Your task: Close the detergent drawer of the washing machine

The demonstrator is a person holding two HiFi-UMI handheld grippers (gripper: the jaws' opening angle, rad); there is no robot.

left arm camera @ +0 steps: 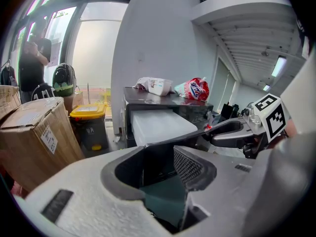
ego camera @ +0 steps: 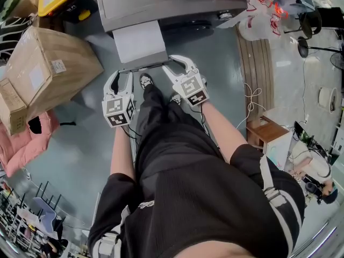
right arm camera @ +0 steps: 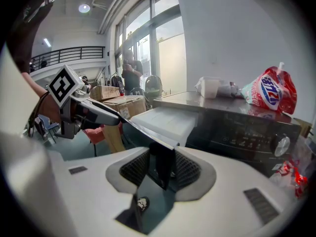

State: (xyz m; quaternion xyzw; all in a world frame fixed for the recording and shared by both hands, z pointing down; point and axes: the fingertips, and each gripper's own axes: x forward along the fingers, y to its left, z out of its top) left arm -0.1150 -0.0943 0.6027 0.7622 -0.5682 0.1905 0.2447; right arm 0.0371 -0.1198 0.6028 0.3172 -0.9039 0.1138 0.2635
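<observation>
White detergent drawer [ego camera: 138,41] juts lengthwise toward both tools: right tool [ego camera: 172,62] clamps its front lip, left tool [ego camera: 122,73] (jaws slack) straddles it.

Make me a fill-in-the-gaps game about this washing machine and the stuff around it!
The washing machine's detergent drawer is pulled ___. The bin beside the cardboard box has a ___ lid. The red and white bag lies on ___ of the machine.
Missing words: out, yellow, top.
</observation>
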